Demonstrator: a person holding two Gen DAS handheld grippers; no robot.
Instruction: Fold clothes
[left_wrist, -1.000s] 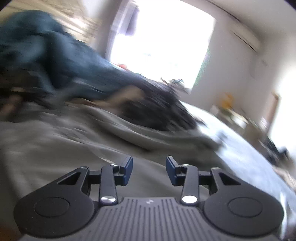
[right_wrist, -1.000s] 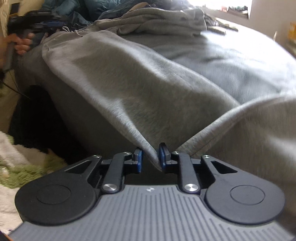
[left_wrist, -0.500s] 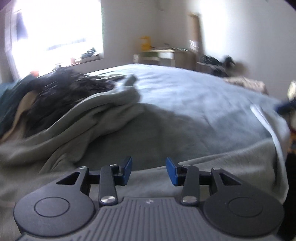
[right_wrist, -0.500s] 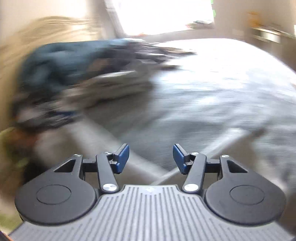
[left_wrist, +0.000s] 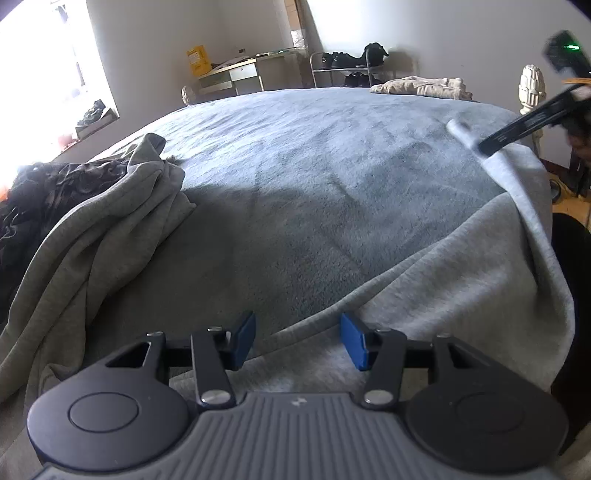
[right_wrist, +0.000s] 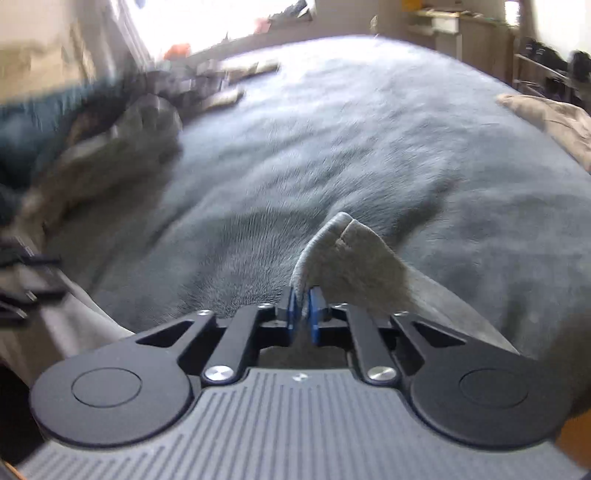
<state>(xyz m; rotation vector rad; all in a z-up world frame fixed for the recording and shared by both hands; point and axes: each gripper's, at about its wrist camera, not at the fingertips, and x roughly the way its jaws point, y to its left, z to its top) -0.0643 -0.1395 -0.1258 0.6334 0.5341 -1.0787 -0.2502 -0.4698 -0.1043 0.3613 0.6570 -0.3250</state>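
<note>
Grey garment (left_wrist: 461, 280) lies spread along the near edge of the bed (left_wrist: 332, 166), one part draped over the right-hand corner, another part bunched toward the clothes pile (left_wrist: 55, 192) on the left by the window.

Right gripper (right_wrist: 303, 314) is clamped tight on a corner of the grey fabric; a pinched tuft sticks up just past the pads (right_wrist: 292, 317). In the left wrist view the same gripper shows as a dark bar at the far right, lifting a pale strip of the cloth.

Left gripper (left_wrist: 297, 341) is about half open and opening wider, hovering over the garment's near hem. Cloth sits below the pads (left_wrist: 243, 339), not pinched, nothing held.

Step looks like: getting both corners in hand before laying the piece flat for the first fold. Early in the task.

Next move probably calls for the left gripper to drop onto the hem edge and close on it, matching the right side, then both pull apart to take out slack. Risk: grabbing the bed cover along with the hem.
</note>
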